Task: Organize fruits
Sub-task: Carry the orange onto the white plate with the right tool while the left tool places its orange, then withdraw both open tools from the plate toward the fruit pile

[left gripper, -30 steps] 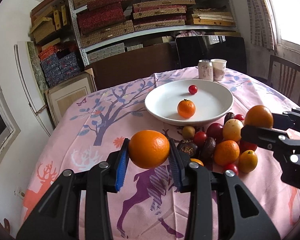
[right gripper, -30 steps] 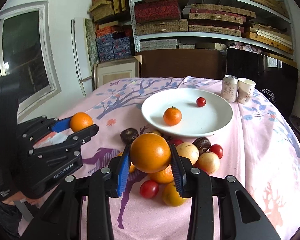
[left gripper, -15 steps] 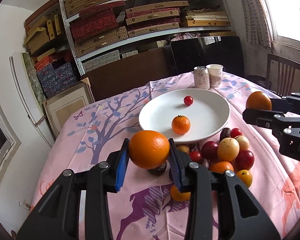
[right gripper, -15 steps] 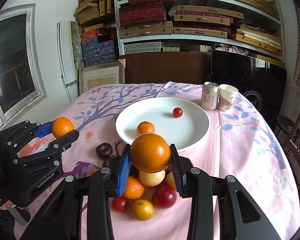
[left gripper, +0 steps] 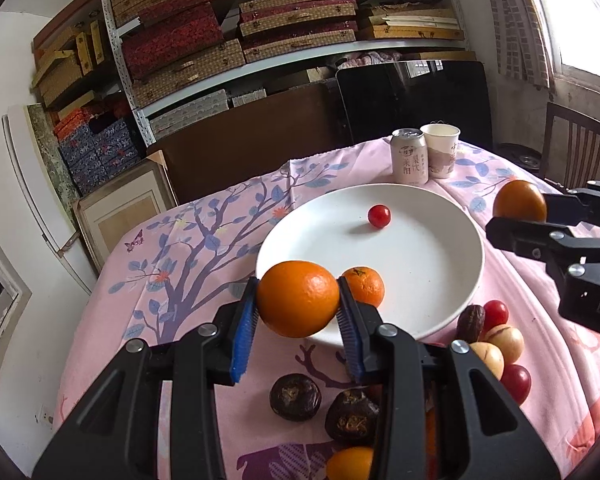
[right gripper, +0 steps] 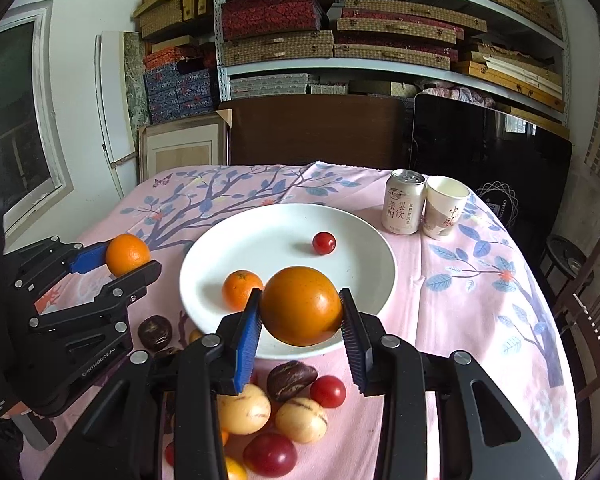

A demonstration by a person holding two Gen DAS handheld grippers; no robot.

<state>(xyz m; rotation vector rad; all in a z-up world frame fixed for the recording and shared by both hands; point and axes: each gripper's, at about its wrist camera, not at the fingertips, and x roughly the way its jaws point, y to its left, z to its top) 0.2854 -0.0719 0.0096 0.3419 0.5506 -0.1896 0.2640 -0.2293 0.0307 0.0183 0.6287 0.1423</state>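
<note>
Oranges are held clear of the desk (right gripper: 480, 320) at the white plate (right gripper: 356, 240), seemingly so both can be set down beside the small mandarin (right gripper: 242, 289) and cherry tomato (right gripper: 324, 243) already lying on it. The left gripper (left gripper: 298, 306) pinches a bright orange (left gripper: 298, 304) over the plate's near-left rim, its blue-padded fingers (left gripper: 244, 330) pressed to the fruit's sides. The right gripper (right gripper: 300, 312) clamps a darker orange (right gripper: 300, 306) over the plate's near rim, while loose fruit (right gripper: 300, 420) waits on the desk just in front of the plate.

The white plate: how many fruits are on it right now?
2: a small orange near the white plate's front-left edge, and a cherry tomato farther back. The held oranges may hide more.
</note>
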